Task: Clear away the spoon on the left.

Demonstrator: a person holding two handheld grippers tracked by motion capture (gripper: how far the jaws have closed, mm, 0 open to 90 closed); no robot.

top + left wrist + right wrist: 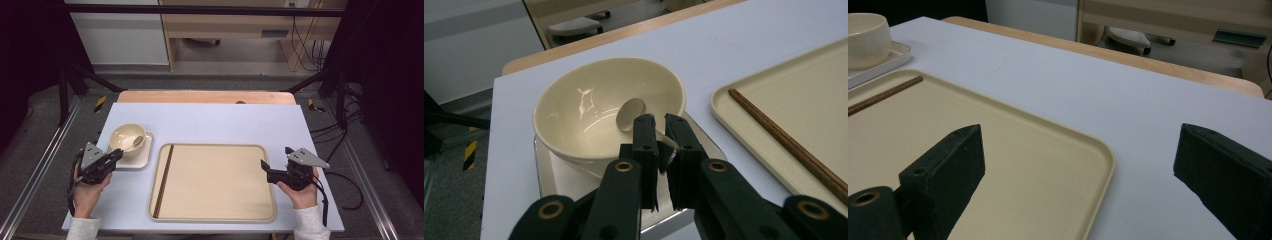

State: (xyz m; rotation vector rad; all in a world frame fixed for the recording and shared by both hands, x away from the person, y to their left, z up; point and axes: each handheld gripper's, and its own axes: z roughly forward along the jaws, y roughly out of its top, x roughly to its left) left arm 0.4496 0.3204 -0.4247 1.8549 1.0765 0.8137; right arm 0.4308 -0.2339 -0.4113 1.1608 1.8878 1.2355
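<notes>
The left gripper [660, 131] sits at the near rim of the bowl [589, 107], its jaws clamped on the handle of a spoon [631, 114] whose round end lies inside the bowl. The bowl stands on a small square plate [141, 159] near the left edge of the table [215, 117]; in the high view the left hand [89, 192] comes in just below that plate.

Just right of the plate lies a large tray [220, 182], its rounded left rim near the plate's corner but apart from it. A pair of brown chopsticks [164, 177] runs along the tray's left side, inside the rim; the rest of the tray floor is bare.

The right gripper [274, 165] hovers at the tray's right rim with its jaws wide apart and nothing between them. In the right gripper view one jaw hangs over the tray and the other over the table beyond the tray's corner. Behind the tray, the tabletop lies open to its wooden far edge.
</notes>
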